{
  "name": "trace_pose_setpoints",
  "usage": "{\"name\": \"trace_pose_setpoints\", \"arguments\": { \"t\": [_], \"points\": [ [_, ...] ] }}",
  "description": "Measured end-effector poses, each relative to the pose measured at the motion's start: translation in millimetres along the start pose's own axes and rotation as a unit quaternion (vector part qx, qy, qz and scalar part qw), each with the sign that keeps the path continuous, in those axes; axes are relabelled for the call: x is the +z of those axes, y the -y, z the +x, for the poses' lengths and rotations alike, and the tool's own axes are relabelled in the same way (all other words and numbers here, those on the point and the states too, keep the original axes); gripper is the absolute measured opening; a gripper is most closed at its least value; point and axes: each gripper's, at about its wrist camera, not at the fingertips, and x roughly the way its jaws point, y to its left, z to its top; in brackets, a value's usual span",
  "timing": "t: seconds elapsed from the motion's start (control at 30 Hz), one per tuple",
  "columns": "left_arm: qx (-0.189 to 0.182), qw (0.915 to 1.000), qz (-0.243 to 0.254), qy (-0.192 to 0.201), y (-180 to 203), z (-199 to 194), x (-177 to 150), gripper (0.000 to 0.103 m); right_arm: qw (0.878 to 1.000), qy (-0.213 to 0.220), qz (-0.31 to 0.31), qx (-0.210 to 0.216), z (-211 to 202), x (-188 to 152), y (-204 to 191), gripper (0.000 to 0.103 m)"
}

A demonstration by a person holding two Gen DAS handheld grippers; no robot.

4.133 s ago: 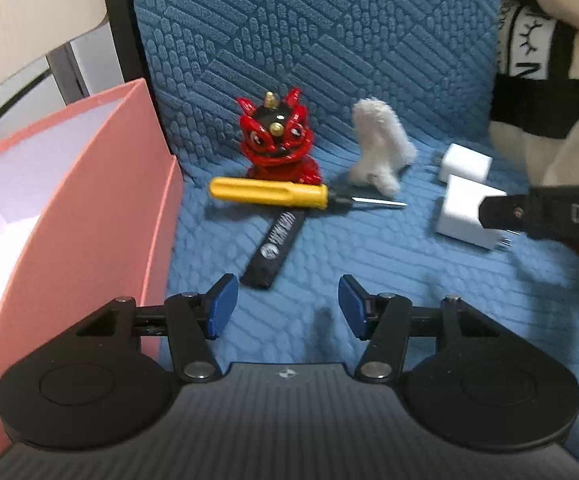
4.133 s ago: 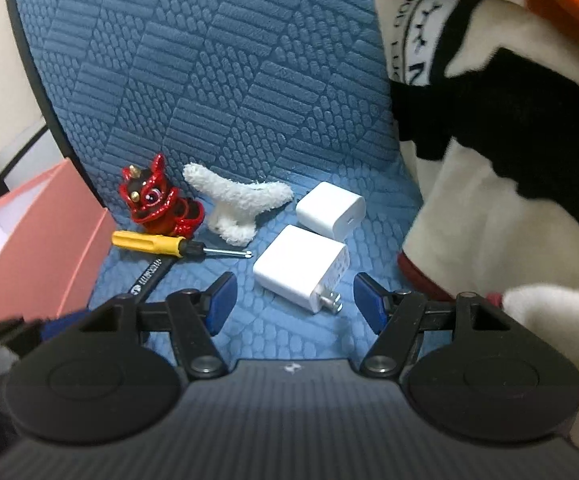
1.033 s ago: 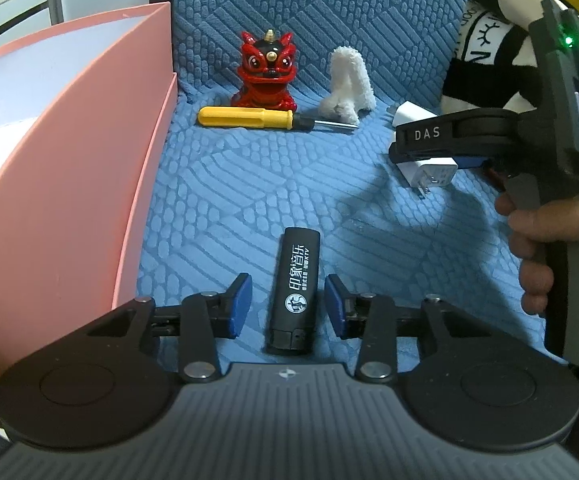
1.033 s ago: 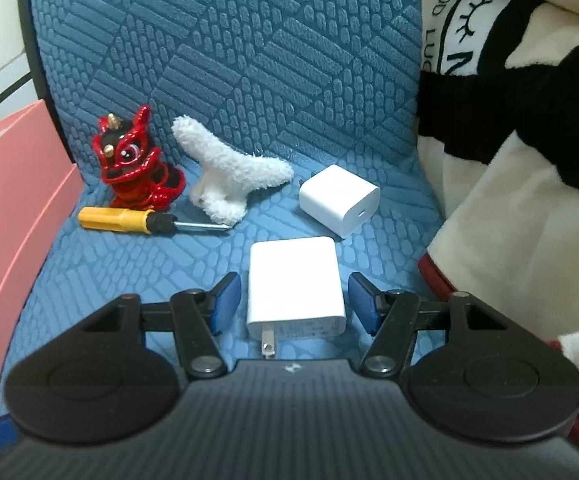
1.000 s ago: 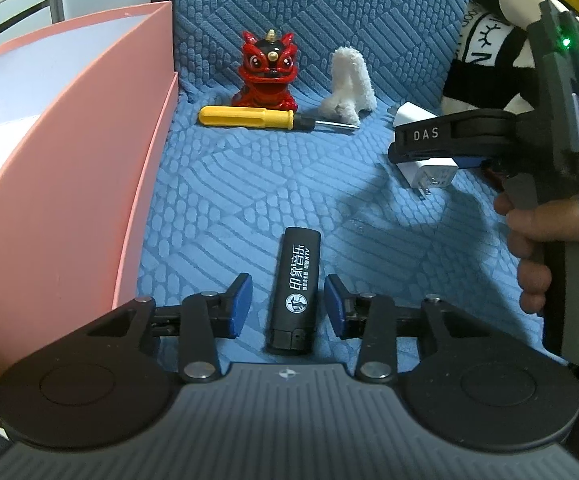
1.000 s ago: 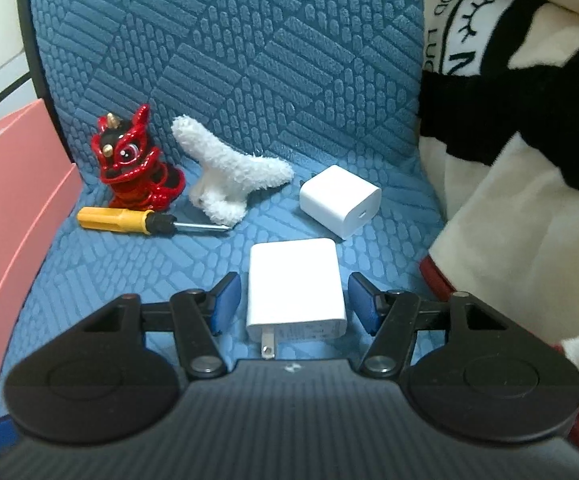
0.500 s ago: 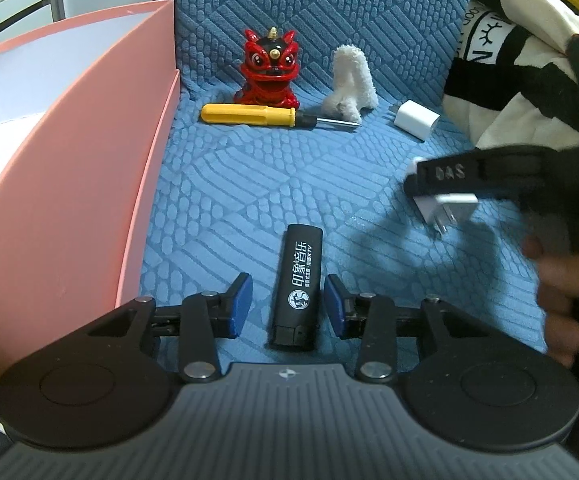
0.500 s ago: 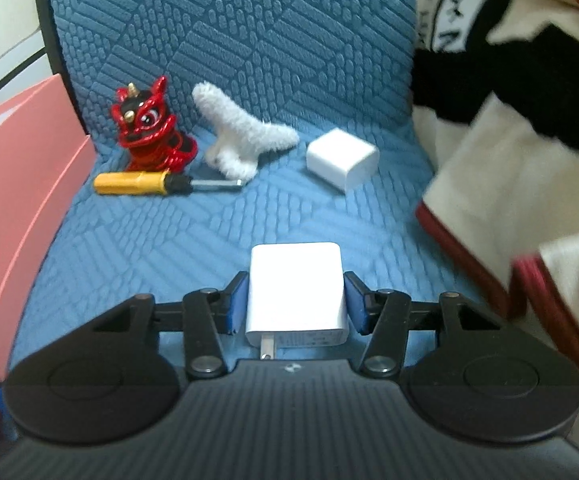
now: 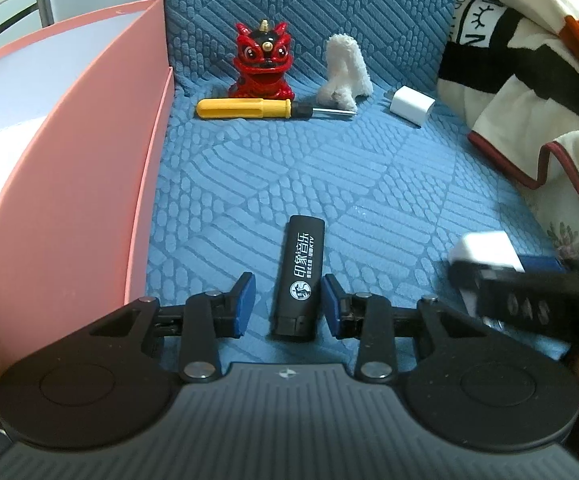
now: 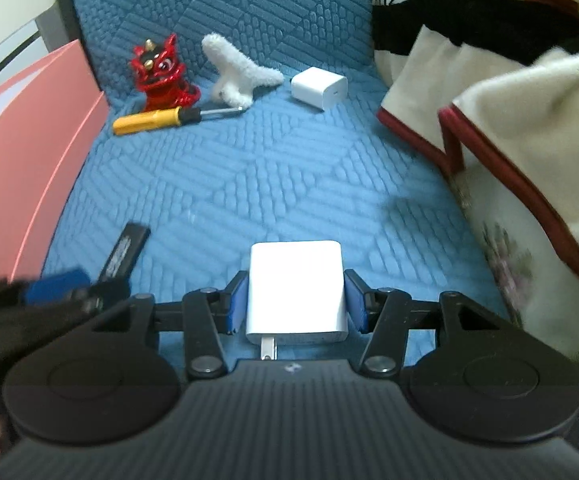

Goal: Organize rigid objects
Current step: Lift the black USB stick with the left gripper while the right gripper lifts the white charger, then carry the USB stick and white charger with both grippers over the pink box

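- The right gripper (image 10: pixel 295 300) held the large white charger (image 10: pixel 295 286) between its jaws, both blue pads pressed on its sides, prongs pointing back toward the camera, above the blue quilted cushion (image 10: pixel 269 168).
- The left gripper (image 9: pixel 287 300) had its jaws at a narrow gap, just closing in; the black lighter (image 9: pixel 299 276) lay flat on the cushion between them, close to the right pad and apart from the left, so not yet gripped.
- The pink box (image 9: pixel 69 152) stood along the left edge of the cushion, open-topped; I judged it the place where the rigid things belong.
- Risk: the charger's smooth sides could slip from the pads if the hand swung fast toward the box.
- Risk: the two grippers sat close together in both views, so they could knock each other on the way to the box.
- Risk: the off-centre lighter might pivot or skid as the jaws closed.
- Untouched at the far end: the yellow screwdriver (image 9: pixel 245 109), the red lion figurine (image 9: pixel 263 60), the small white charger (image 9: pixel 411 105), and a soft white plush piece (image 9: pixel 345 72), which probably should stay out.
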Motion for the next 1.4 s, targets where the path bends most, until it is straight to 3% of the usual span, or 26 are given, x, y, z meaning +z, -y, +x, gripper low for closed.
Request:
{"name": "trace_pose_setpoints", "arguments": {
  "t": [0.1, 1.03, 1.4],
  "points": [
    [0.015, 0.9998, 0.012, 0.003, 3.7, 1.6, 0.2, 0.029, 1.0, 0.003, -0.01, -0.001, -1.6, -4.6, -1.3, 0.054],
    [0.002, 0.9989, -0.047, 0.001, -1.7, -36.4, -0.8, 0.027, 0.999, 0.005, -0.025, 0.032, -16.8, 8.1, -1.9, 0.054],
    [-0.002, 0.9984, -0.055, -0.015, -6.6, -58.3, 4.5, 0.027, 0.998, -0.033, -0.014, 0.052, -27.0, -2.7, -7.0, 0.054]
  ]
}}
